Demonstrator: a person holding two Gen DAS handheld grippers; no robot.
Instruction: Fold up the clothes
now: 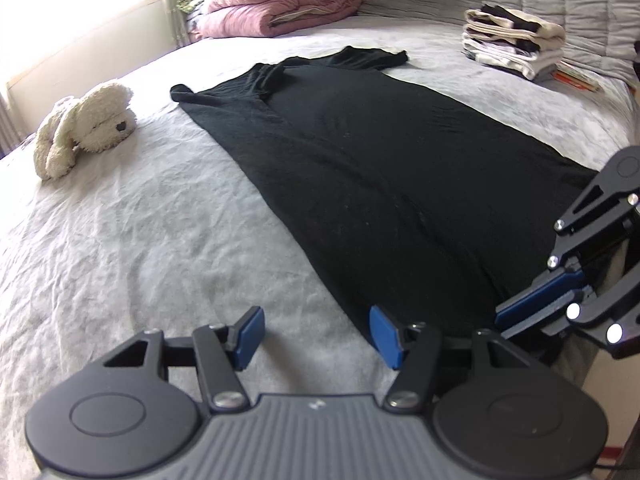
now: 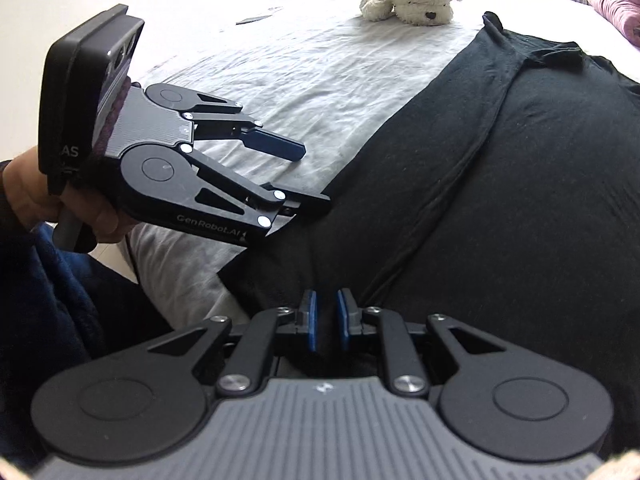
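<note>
A black short-sleeved garment (image 1: 360, 160) lies spread flat on the grey bed (image 1: 120, 240), sleeves at the far end and hem toward me. My left gripper (image 1: 318, 334) is open over the hem's left corner, one pad above the sheet and the other above the black cloth. The right wrist view shows that left gripper (image 2: 310, 176) in a person's hand (image 2: 36, 192), with nothing between its fingers. My right gripper (image 2: 327, 320) hovers low over the garment (image 2: 520, 200) near the hem. A narrow gap separates its pads, and no cloth is pinched. In the left wrist view the right gripper (image 1: 534, 306) sits at the hem's right corner.
A white plush dog (image 1: 84, 124) lies on the bed left of the garment. A rolled pink blanket (image 1: 280, 0) sits at the head of the bed. A stack of folded clothes (image 1: 512, 40) stands at the far right. The bed's near edge runs just under both grippers.
</note>
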